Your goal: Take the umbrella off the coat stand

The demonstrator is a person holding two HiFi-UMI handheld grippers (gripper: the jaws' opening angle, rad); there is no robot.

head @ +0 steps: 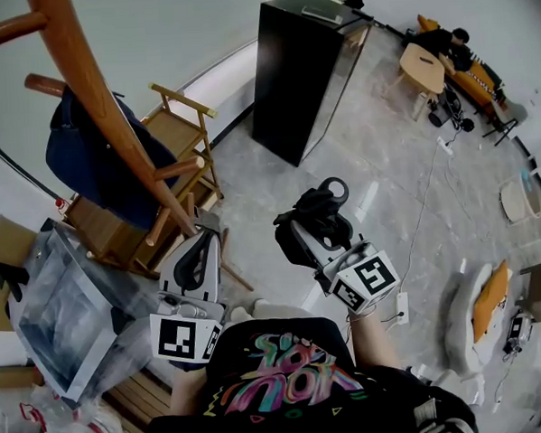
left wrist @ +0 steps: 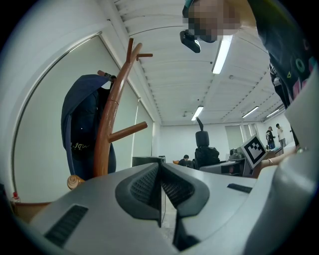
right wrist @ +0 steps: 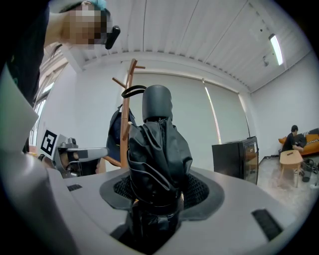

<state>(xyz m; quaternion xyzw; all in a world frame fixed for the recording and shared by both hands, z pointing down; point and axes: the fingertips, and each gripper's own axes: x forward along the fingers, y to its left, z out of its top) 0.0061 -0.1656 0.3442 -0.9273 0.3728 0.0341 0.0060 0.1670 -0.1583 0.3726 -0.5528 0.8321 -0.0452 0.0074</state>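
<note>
The right gripper [right wrist: 158,199] pinches the folded black umbrella [right wrist: 158,149] in the middle of the frame. It is off the wooden coat stand [head: 102,102] at the upper left (a blue jacket [head: 96,161] hangs there). The left gripper [left wrist: 160,187] has its jaws pressed together, holding nothing.

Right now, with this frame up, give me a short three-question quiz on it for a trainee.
1. Which gripper holds the folded black umbrella?
2. True or false: the left gripper has its jaws wide apart.
3. What hangs on the wooden coat stand? A. a dark blue garment B. the umbrella C. nothing
Key: 1. the right gripper; 2. false, they are shut on nothing; 3. A.
</note>
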